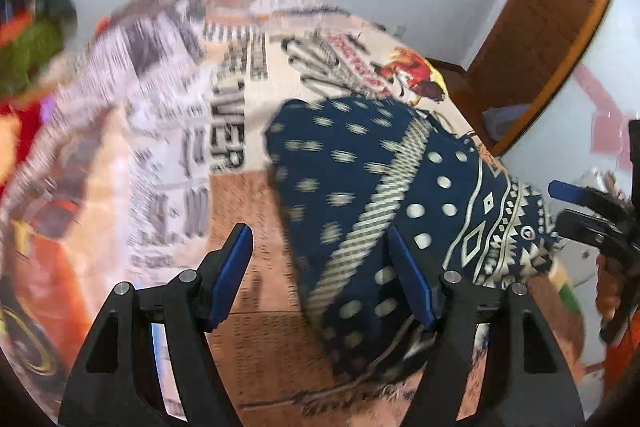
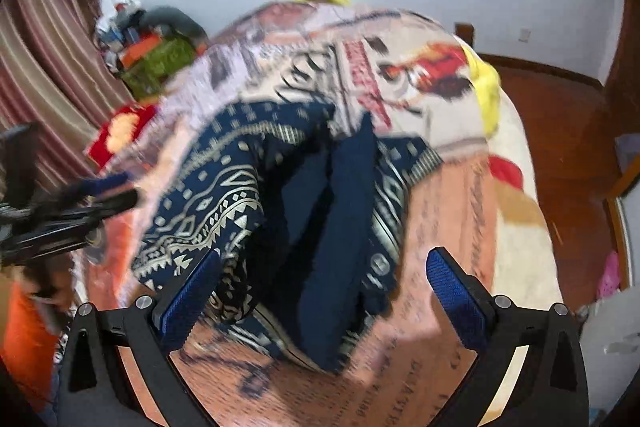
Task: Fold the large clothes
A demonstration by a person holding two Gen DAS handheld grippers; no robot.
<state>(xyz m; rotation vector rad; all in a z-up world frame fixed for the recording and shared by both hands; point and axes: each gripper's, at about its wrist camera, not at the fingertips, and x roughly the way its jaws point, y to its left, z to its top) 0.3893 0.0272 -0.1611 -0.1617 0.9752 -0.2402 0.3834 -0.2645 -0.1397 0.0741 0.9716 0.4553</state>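
Observation:
A navy garment with a cream tribal print [image 1: 360, 179] lies bunched on a bed cover printed like a newspaper [image 1: 224, 131]. My left gripper [image 1: 322, 269] is open just above the garment's near end; cloth lies between the blue pads [image 1: 234, 267], which do not press on it. In the right wrist view the same garment [image 2: 224, 195] is heaped with a dark plain fold [image 2: 336, 227] on top. My right gripper [image 2: 324, 287] is open wide around that heap without pinching it. Each gripper shows at the other's view edge: the right gripper [image 1: 580, 211], the left gripper [image 2: 100, 195].
The bed cover [image 2: 460, 219] falls off at the right to a wooden floor [image 2: 560, 115]. A striped curtain [image 2: 44, 59] and a pile of bags and boxes [image 2: 156, 55] are at the back left. A yellow cloth [image 2: 488, 87] lies at the bed's far edge. A wooden frame [image 1: 548, 19] stands to the right.

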